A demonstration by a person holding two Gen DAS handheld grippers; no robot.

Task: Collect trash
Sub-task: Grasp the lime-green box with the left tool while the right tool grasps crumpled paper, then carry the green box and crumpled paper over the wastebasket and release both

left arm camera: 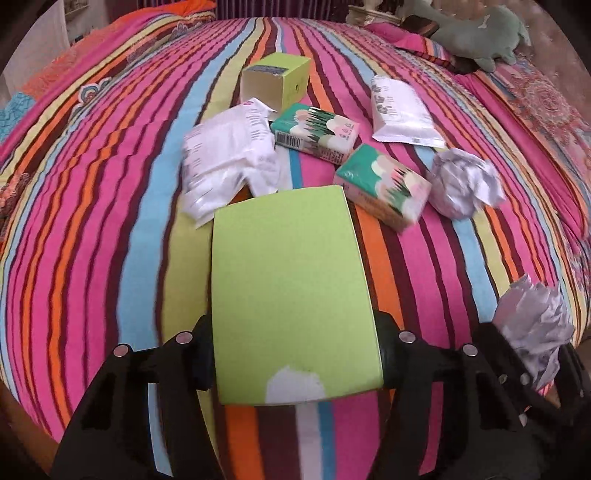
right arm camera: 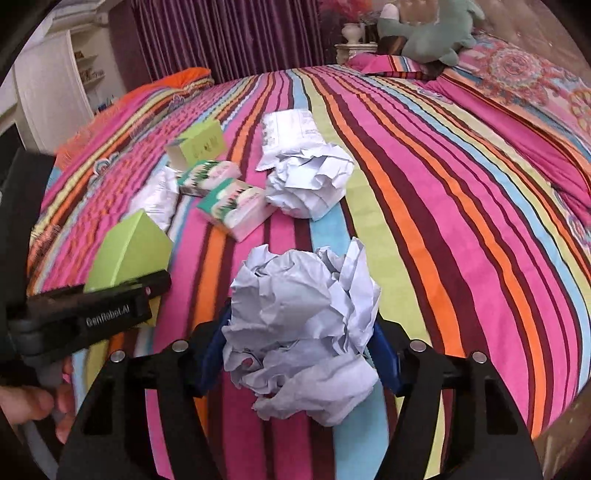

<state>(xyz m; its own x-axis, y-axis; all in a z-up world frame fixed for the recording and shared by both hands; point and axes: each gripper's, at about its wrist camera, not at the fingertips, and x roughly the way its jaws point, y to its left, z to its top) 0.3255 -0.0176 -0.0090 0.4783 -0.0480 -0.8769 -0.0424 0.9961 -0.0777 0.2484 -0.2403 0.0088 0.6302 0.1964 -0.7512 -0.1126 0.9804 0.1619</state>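
My left gripper [left arm camera: 295,354] is shut on a lime green box [left arm camera: 291,288] and holds it above the striped bed; the box also shows in the right wrist view [right arm camera: 129,251]. My right gripper [right arm camera: 299,354] is shut on a crumpled paper ball [right arm camera: 303,325], which also shows at the right of the left wrist view [left arm camera: 532,325]. On the bed lie a second paper ball [left arm camera: 461,181], two green tissue packs [left arm camera: 314,131] [left arm camera: 384,184], an open lime box [left arm camera: 275,79], a crumpled white wrapper [left arm camera: 229,162] and a white pouch [left arm camera: 402,114].
The striped bedspread [left arm camera: 110,221] covers the whole bed. A green plush toy [left arm camera: 480,33] and pillows lie at the far right. Purple curtains [right arm camera: 229,37] and a white shelf [right arm camera: 74,66] stand beyond the bed. The person's hand [right arm camera: 33,402] holds the left gripper.
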